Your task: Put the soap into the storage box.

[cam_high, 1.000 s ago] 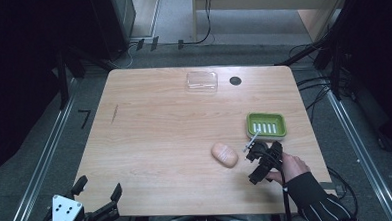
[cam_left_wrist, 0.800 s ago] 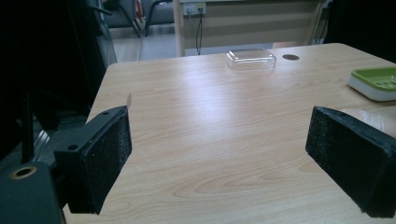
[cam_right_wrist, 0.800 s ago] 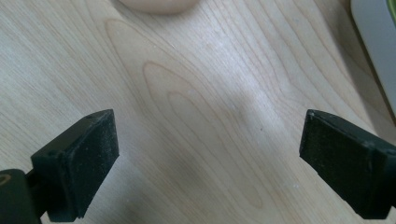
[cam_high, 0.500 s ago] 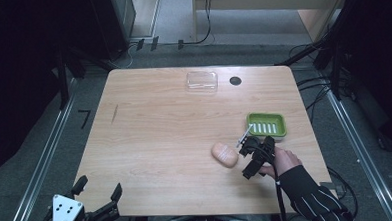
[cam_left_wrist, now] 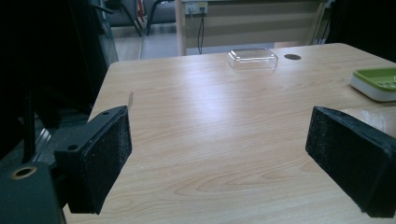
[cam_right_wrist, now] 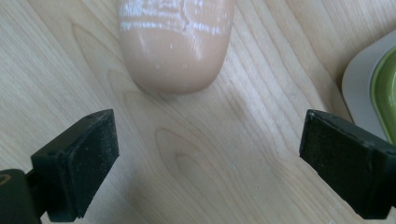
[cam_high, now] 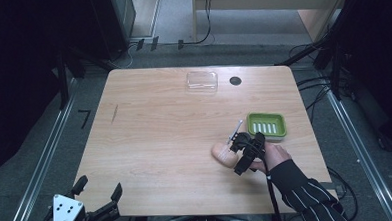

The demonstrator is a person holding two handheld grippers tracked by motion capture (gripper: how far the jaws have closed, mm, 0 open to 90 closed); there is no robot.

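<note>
Soap and right jaws: the peach-coloured soap bar [cam_right_wrist: 176, 44] lies on the surface [cam_high: 160, 137] just ahead of the right gripper [cam_right_wrist: 208, 161], beyond the pads and not between them; bare wood shows in the gap.
Right jaws: spread wide, gripping nothing.
Right gripper in the high view: the right gripper [cam_high: 246, 151] hovers over the soap bar [cam_high: 220, 152], covering its right end, with the person's hand [cam_high: 271, 157] behind it.
Soap's place: right half of the surface, near the front, just left of the green dish [cam_high: 266, 125] and apart from it.
Soap's look: smooth, rounded, glossy, pale peach, with bright streaks of reflected light across its top.
Green dish: shallow, rectangular, with pale slats inside; nothing lies in it.
Clear lid or box [cam_high: 202, 80]: transparent, at the far edge beside a dark round hole [cam_high: 235, 80]; contents cannot be told.
Left gripper [cam_left_wrist: 219, 158]: jaws wide apart, nothing between them, at the near left corner of the surface.
</note>
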